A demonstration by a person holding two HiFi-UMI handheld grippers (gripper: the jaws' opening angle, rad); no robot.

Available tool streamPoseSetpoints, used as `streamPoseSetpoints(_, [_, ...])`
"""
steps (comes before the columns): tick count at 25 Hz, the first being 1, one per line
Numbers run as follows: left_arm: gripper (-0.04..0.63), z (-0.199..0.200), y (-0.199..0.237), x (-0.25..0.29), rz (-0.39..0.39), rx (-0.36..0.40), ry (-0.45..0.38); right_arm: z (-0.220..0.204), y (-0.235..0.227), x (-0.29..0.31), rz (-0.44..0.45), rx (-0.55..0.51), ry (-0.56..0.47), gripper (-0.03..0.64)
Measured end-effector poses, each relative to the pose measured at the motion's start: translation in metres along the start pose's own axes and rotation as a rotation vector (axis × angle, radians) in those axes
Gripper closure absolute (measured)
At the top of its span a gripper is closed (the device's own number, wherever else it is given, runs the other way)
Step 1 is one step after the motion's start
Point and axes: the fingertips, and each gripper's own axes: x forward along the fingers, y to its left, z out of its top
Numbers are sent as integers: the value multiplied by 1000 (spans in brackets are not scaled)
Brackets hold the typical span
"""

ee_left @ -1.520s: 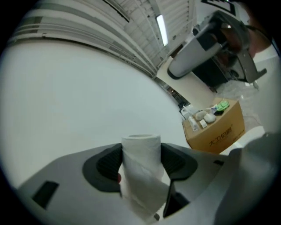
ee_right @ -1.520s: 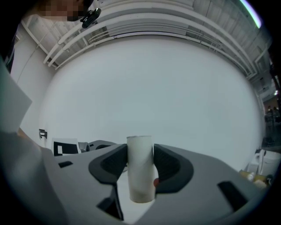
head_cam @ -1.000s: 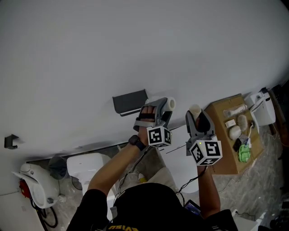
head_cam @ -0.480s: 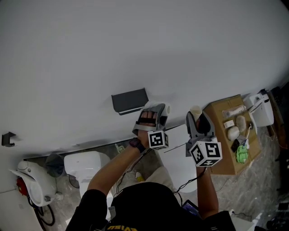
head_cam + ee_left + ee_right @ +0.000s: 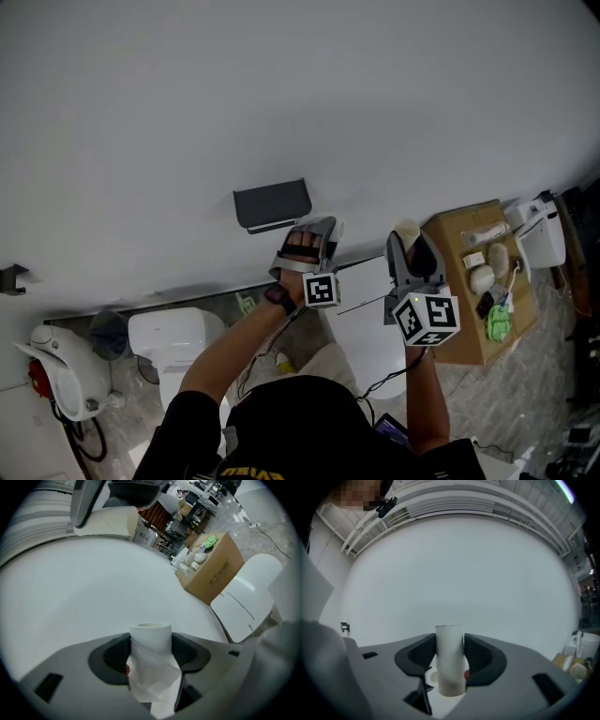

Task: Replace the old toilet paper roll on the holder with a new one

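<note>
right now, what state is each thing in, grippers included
left gripper: shut on paper roll
paper roll: gripped by its sides, loose tail trailing
right gripper: shut on bare tube
bare tube: gripped by its sides, no paper on it
holder: on the wall, no roll seen on it
cardboard box: closed, small things on top

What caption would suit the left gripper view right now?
The left gripper, jaws clamped on a toilet paper roll with a loose sheet trailing, faces a white wall; cardboard box at right.

Both arms reach up mid-frame, left gripper (image 5: 317, 228) tipped a bit down, clamped on a roll (image 5: 150, 641), right gripper (image 5: 409, 244) level, pinching a tube (image 5: 449, 658).
</note>
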Motion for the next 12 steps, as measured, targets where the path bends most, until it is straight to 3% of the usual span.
streamPoseSetpoints(6, [316, -21, -7, 1, -44, -20, 63, -1, 6, -1, 1, -3, 2, 431])
streamPoseSetpoints(12, [318, -29, -9, 6, -37, -22, 84, -1, 7, 0, 6, -4, 5, 431])
